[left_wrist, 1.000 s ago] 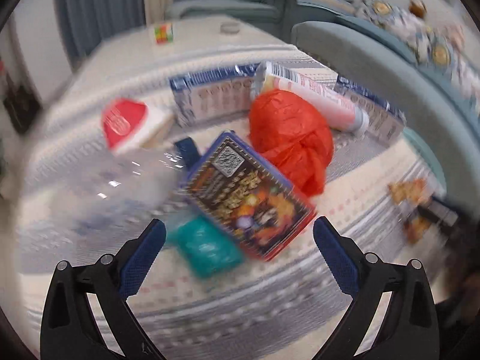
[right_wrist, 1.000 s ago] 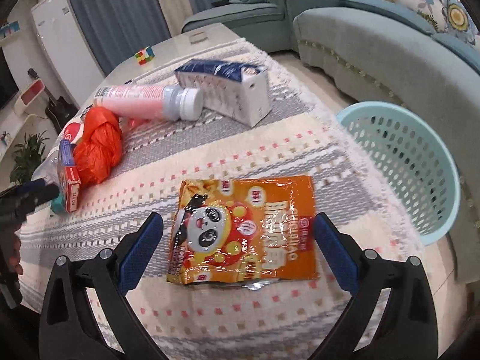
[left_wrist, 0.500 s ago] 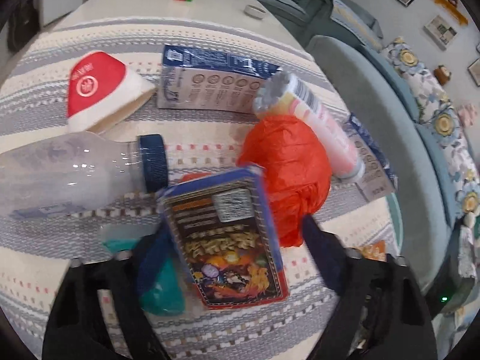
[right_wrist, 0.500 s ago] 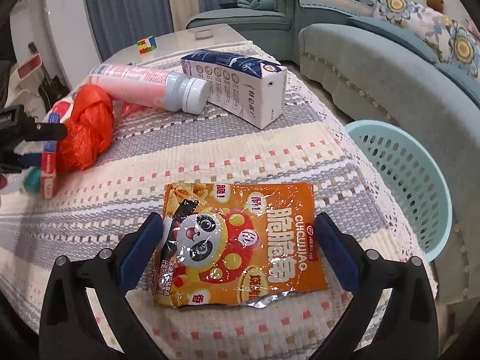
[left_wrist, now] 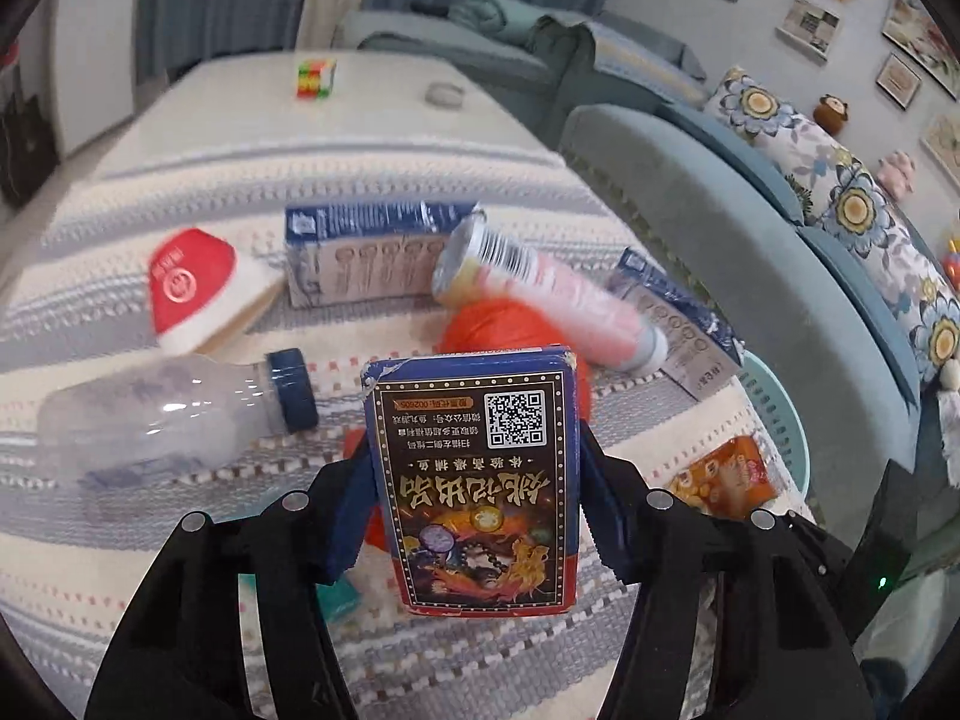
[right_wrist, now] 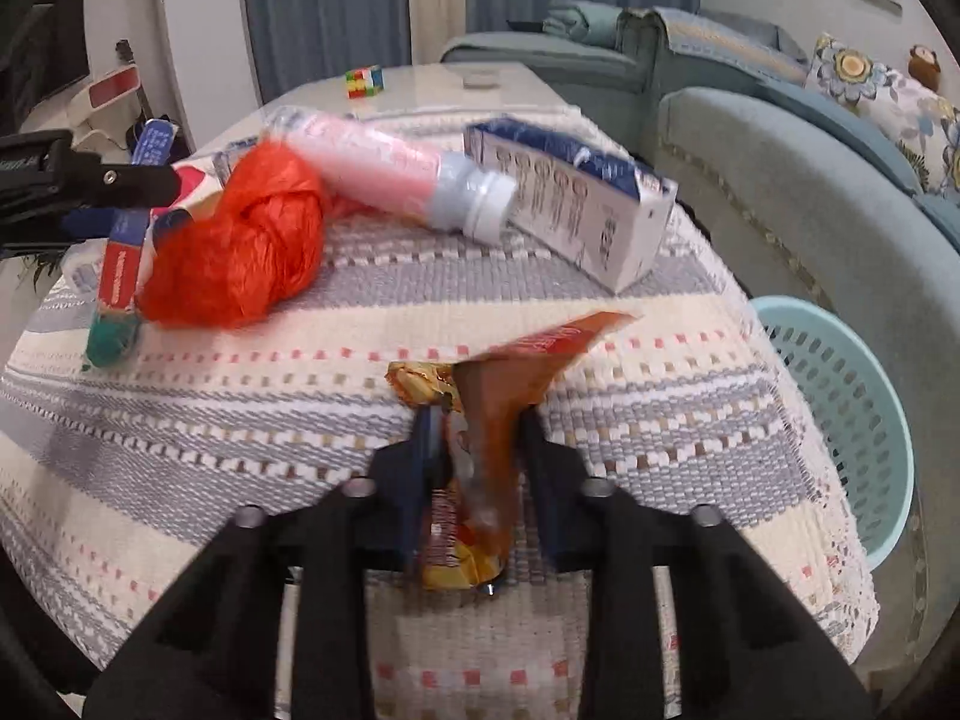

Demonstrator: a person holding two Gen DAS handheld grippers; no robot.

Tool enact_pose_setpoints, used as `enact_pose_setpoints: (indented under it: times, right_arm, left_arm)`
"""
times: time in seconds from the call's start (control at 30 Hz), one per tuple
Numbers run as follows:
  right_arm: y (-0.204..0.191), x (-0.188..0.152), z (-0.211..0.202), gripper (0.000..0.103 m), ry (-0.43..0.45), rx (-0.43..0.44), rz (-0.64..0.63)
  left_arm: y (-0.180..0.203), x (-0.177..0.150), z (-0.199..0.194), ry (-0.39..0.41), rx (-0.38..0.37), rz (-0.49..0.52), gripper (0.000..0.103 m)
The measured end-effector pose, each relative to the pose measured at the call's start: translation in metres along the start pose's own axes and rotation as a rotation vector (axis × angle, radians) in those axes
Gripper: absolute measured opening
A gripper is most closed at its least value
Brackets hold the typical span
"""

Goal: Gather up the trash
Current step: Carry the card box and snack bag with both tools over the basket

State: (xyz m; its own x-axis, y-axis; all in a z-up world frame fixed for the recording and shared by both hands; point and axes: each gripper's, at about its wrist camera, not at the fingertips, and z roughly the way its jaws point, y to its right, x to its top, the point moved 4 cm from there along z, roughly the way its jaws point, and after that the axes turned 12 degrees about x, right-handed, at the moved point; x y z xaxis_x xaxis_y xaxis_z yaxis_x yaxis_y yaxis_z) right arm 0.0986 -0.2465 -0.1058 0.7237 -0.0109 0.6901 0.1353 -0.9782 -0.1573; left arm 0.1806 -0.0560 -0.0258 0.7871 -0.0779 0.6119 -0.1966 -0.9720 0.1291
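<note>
My left gripper (left_wrist: 474,480) is shut on a blue and red printed card box (left_wrist: 477,480) and holds it above the table; the box also shows in the right wrist view (right_wrist: 123,240). My right gripper (right_wrist: 477,456) is shut on the orange snack bag (right_wrist: 486,420), which is crumpled between the pads and lifted off the cloth. A light blue basket (right_wrist: 852,420) stands on the floor to the right of the table, beside the sofa. An orange plastic bag (right_wrist: 240,246), a pink bottle (right_wrist: 396,174) and a blue milk carton (right_wrist: 576,204) lie on the table.
A clear bottle with a blue cap (left_wrist: 168,414), a red and white carton (left_wrist: 192,288), a second blue carton (left_wrist: 366,258) and a teal object (right_wrist: 111,339) lie on the striped tablecloth (right_wrist: 660,396). A puzzle cube (left_wrist: 315,78) sits at the far end. A blue sofa (right_wrist: 810,192) runs along the right.
My left gripper closed on the card box and raised it off the table. My right gripper closed on the snack bag, crumpling it and lifting it.
</note>
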Motion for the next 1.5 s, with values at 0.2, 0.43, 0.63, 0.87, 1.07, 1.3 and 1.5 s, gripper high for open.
enact_pose_setpoints:
  times: [0.2, 0.43, 0.63, 0.87, 1.07, 1.3, 1.5]
  right_arm:
    - [-0.007, 0.003, -0.022, 0.007, 0.054, 0.066, 0.034]
    - [-0.031, 0.014, -0.056, 0.007, 0.126, 0.180, 0.045]
    - [-0.048, 0.035, -0.091, 0.007, 0.215, 0.234, 0.068]
    - [-0.051, 0.052, -0.113, 0.007, 0.268, 0.263, 0.085]
    - [-0.041, 0.049, -0.121, 0.007, 0.278, 0.222, 0.049]
    - [-0.021, 0.040, -0.125, 0.007, 0.289, 0.183, 0.062]
    - [-0.003, 0.037, -0.124, 0.007, 0.298, 0.177, 0.086]
  left_arm:
    - [-0.012, -0.025, -0.045, 0.052, 0.060, -0.006, 0.058]
    - [-0.021, -0.055, -0.099, 0.142, 0.140, 0.021, 0.058]
    - [-0.018, -0.067, -0.132, 0.140, 0.202, -0.001, 0.058]
    - [0.001, -0.063, -0.175, 0.212, 0.267, 0.025, 0.058]
    - [0.028, -0.048, -0.197, 0.277, 0.267, 0.059, 0.058]
    - [0.054, -0.036, -0.212, 0.375, 0.241, 0.100, 0.058]
    - [0.077, -0.023, -0.188, 0.360, 0.214, 0.134, 0.058]
